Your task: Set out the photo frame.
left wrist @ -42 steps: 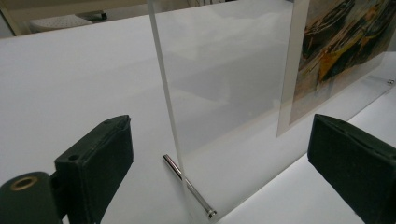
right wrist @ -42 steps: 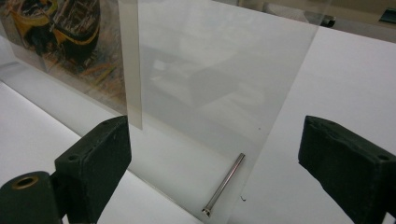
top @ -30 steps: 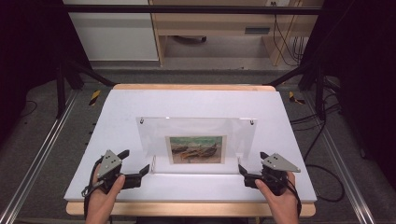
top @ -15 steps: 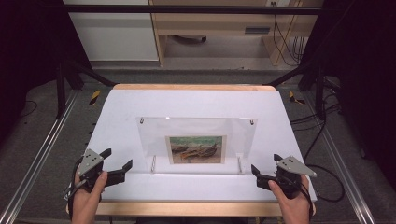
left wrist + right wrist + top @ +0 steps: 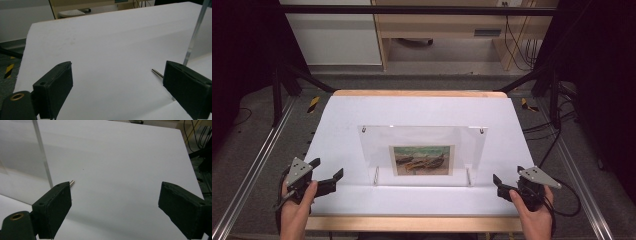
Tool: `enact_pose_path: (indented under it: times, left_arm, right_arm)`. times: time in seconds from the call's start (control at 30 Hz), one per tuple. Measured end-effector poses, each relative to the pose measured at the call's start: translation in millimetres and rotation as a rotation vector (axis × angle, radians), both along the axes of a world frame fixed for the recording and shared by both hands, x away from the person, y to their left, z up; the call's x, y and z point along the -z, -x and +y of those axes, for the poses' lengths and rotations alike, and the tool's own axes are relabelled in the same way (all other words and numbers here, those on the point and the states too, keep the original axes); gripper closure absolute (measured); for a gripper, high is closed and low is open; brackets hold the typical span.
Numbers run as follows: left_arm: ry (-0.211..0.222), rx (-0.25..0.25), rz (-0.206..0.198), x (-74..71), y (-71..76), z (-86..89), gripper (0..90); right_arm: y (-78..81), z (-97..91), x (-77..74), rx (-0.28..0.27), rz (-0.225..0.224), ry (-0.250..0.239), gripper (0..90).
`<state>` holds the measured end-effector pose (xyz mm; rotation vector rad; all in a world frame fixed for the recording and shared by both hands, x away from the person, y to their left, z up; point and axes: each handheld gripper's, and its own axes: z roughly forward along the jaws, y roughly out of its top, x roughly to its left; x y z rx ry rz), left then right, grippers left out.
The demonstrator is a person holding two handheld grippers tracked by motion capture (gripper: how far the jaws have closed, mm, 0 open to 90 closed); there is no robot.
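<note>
Clear acrylic frame (image 5: pixel 422 150) stands upright mid-table on the white table top (image 5: pixel 422 110), tilted slightly back. A small painting print (image 5: pixel 422 160) of boats sits in its lower centre. Two metal standoffs at the top corners, two metal support pins (image 5: pixel 376 175) near the bottom.

Left gripper (image 5: pixel 328 176) is at the near-left of the table, held in the person's left hand (image 5: pixel 297 207). Jaws are spread wide with nothing between them. It sits left of the frame and apart from it, no contact. In the left gripper view the frame's clear edge (image 5: pixel 196 32) rises at the right, beyond the right-hand pad (image 5: pixel 187 87). A pin tip (image 5: pixel 157 72) pokes out just beside that pad. Only bare white surface lies in the gap.

Right gripper (image 5: pixel 498 182) is at the near-right, in the right hand (image 5: pixel 532 215), with the grey plate (image 5: pixel 539 176) on top. Jaws are also wide apart, gripping nothing. It sits right of the frame and clear of it. In the right gripper view the frame edge (image 5: pixel 43 155) rises at the left, beyond the left-hand pad (image 5: pixel 53 207). A pin tip (image 5: pixel 72 182) shows just above that pad. The gap is bare table.

The frame lies between the two grippers, outside both jaw gaps and untouched.

Floor rails (image 5: pixel 257 165) run along both sides of the table, and cables trail at the right.
</note>
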<state>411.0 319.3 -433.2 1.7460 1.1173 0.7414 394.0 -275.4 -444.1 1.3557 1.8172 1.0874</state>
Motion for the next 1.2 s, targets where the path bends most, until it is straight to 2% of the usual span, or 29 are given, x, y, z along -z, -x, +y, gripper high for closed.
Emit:
enact_pose_path:
  times: [0.2, 0.6, 0.7, 0.9, 1.2]
  left_arm:
    - [-0.047, -0.019, 0.018, 3.7, -3.9, 3.0, 8.6]
    - [-0.115, -0.048, 0.059, 13.8, -14.1, 6.1, 9.3]
    - [-0.129, -0.05, 0.072, 16.6, -17.4, 5.7, 9.3]
    - [-0.154, -0.051, 0.093, 22.5, -23.8, 4.0, 9.3]
    - [-0.192, -0.046, 0.094, 27.6, -29.8, 2.6, 9.2]
  right_arm:
    - [-3.9, -5.6, 3.7, 0.026, 0.016, 0.029, 11.9]
    - [-18.6, -15.3, 14.0, 0.07, 0.065, 0.044, 13.2]
    - [-21.9, -14.4, 16.2, 0.068, 0.078, 0.047, 13.6]
    - [-29.9, -11.9, 21.3, 0.074, 0.11, 0.085, 15.7]
    - [-43.1, -12.9, 29.4, 0.072, 0.159, 0.098, 15.8]
